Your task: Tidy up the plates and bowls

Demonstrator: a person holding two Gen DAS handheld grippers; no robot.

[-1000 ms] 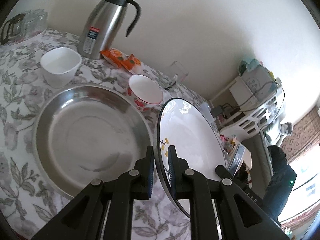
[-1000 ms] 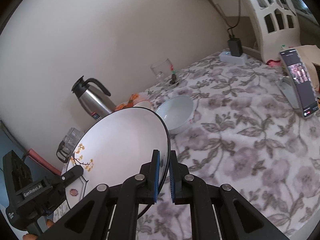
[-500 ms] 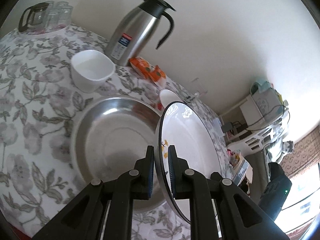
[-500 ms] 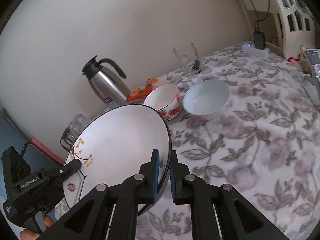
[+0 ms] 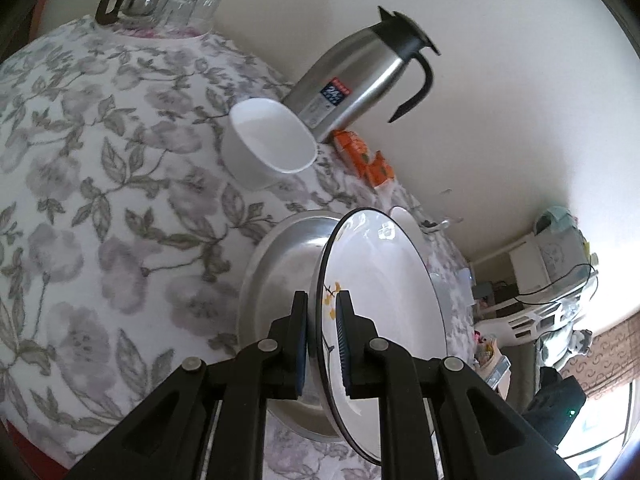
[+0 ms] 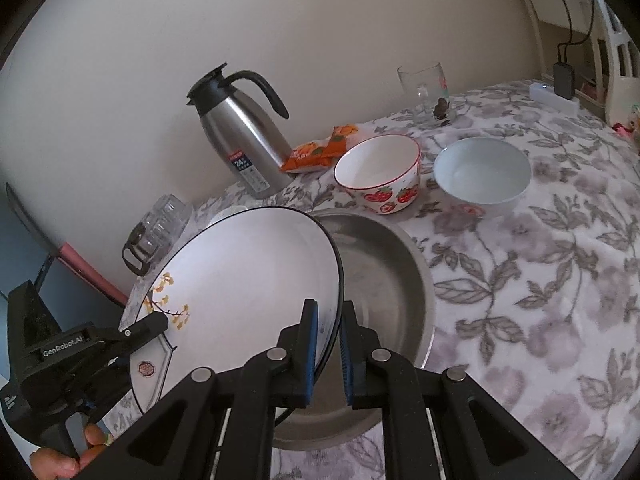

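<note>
Left gripper (image 5: 322,338): fingers clamped on white plate (image 5: 384,280) rim, near its flower print.
Right gripper (image 6: 329,346): fingers pinch opposite rim.
Plate position: tilted, above steel basin (image 6: 384,276) on worktop (image 6: 540,280).
Handling: rigid, glazed, likely slippery and breakable; grip rim only.

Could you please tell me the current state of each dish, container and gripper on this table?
White plate: tilted, held above the steel basin.
Left gripper: shut on the plate rim.
Right gripper: shut on the opposite rim.
Steel basin: upright, empty.
Strawberry bowl: upright, empty.
Pale bowl: upright, empty.
Square white bowl: upright, empty.
Thermos jug: upright, lid on.
</note>
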